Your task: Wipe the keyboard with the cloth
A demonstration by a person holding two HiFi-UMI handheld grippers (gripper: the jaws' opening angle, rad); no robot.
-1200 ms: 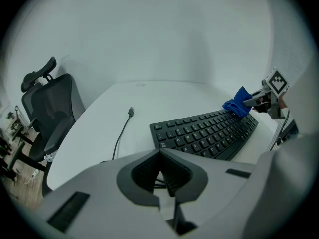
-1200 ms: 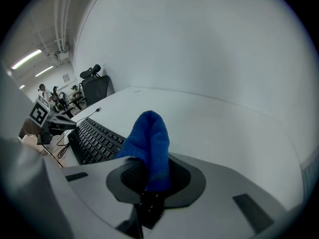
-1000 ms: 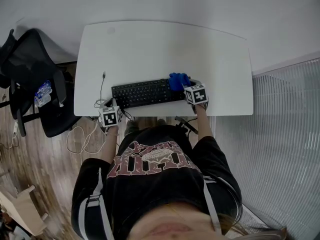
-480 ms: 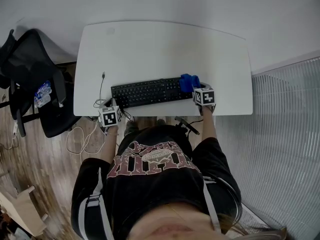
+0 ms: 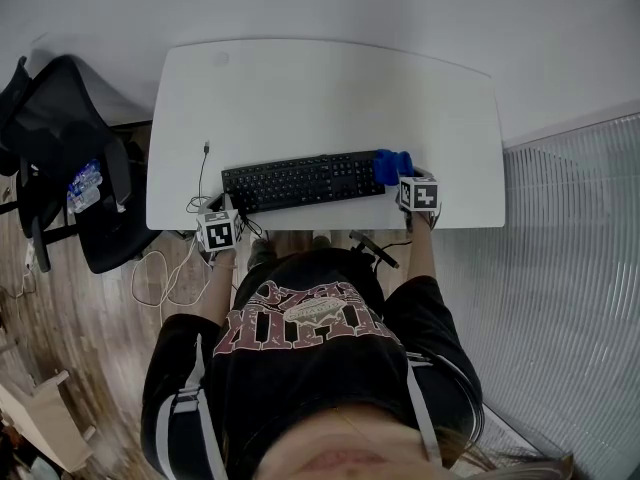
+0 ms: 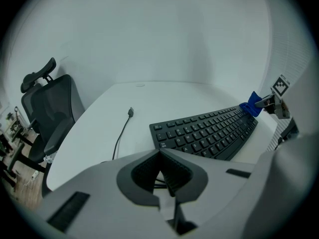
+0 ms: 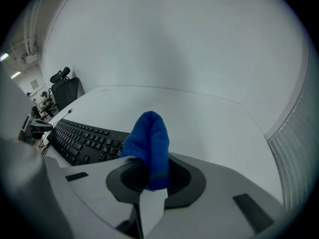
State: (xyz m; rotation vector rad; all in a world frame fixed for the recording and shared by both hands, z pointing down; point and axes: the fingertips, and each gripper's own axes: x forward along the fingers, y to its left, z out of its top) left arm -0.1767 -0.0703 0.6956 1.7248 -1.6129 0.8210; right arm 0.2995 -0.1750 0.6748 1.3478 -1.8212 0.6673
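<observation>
A black keyboard (image 5: pixel 302 181) lies along the front of the white desk (image 5: pixel 330 98); it also shows in the left gripper view (image 6: pixel 209 133) and the right gripper view (image 7: pixel 84 141). My right gripper (image 5: pixel 404 180) is shut on a blue cloth (image 5: pixel 392 166) at the keyboard's right end. The blue cloth (image 7: pixel 148 146) sticks up folded between the jaws, just right of the keys. My left gripper (image 5: pixel 220 218) hangs at the desk's front edge near the keyboard's left end, jaws shut with nothing in them (image 6: pixel 162 171).
A thin black cable with a USB plug (image 5: pixel 206 152) trails over the desk's front left to the floor. A black office chair (image 5: pixel 70 158) stands left of the desk. A ribbed glass wall (image 5: pixel 570 268) runs along the right.
My right gripper has slid the blue cloth rightward along the keyboard to its right end. The left gripper has stayed put.
</observation>
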